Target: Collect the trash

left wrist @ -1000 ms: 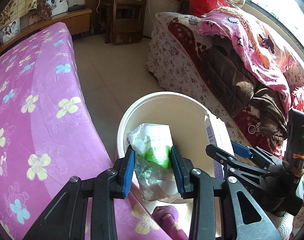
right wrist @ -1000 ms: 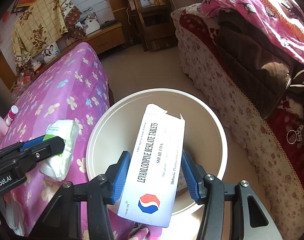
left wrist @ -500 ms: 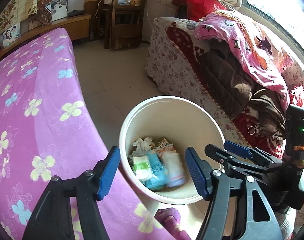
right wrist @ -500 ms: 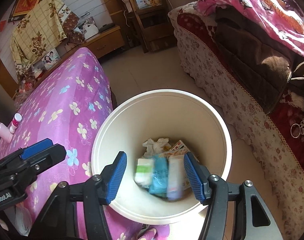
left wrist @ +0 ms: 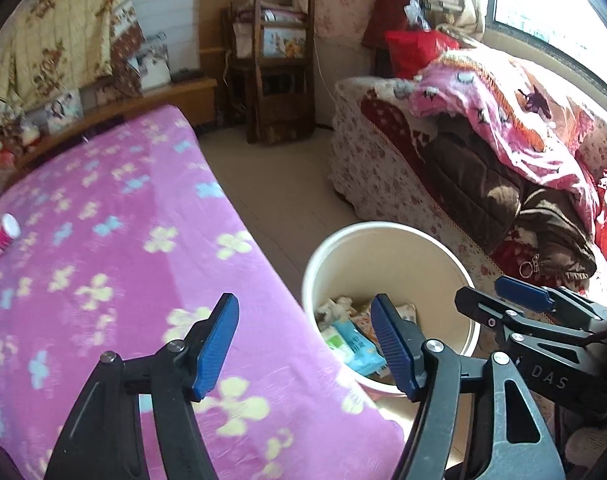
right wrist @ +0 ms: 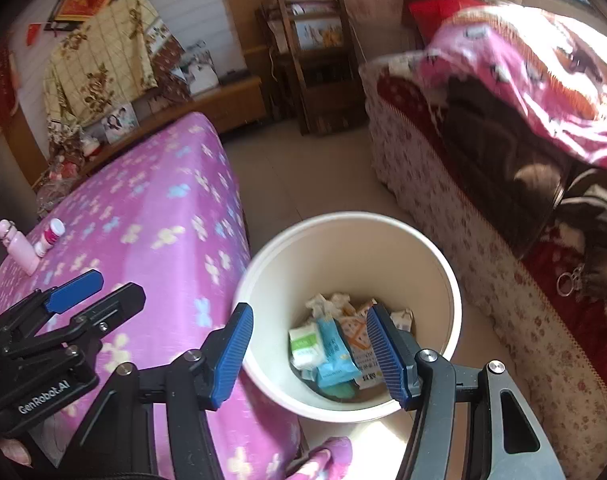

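Note:
A white round bin [left wrist: 387, 236] [right wrist: 345, 224] stands on the floor between the bed and the sofa. Inside lie a green-and-white tissue pack [right wrist: 304, 345], a blue packet [right wrist: 335, 354], a tablet box [right wrist: 363, 354] and crumpled paper [right wrist: 327, 304]. My left gripper [left wrist: 305, 346] is open and empty, over the bed's edge left of the bin. My right gripper [right wrist: 309, 354] is open and empty, above the bin's near rim. Each gripper shows in the other's view, the right one [left wrist: 515, 300] and the left one [right wrist: 75, 286].
A purple flowered bed cover [left wrist: 103, 260] [right wrist: 155, 216] fills the left. A small white-capped bottle [left wrist: 3, 234] [right wrist: 49, 236] and a pink bottle [right wrist: 17, 248] lie on it. A floral sofa with blankets [left wrist: 483, 152] is on the right. A wooden shelf [left wrist: 281, 76] stands behind.
Both grippers opened and dropped the tissue pack and the tablet box into the bin. Both have since pulled back and up, the left one swinging leftward over the bed.

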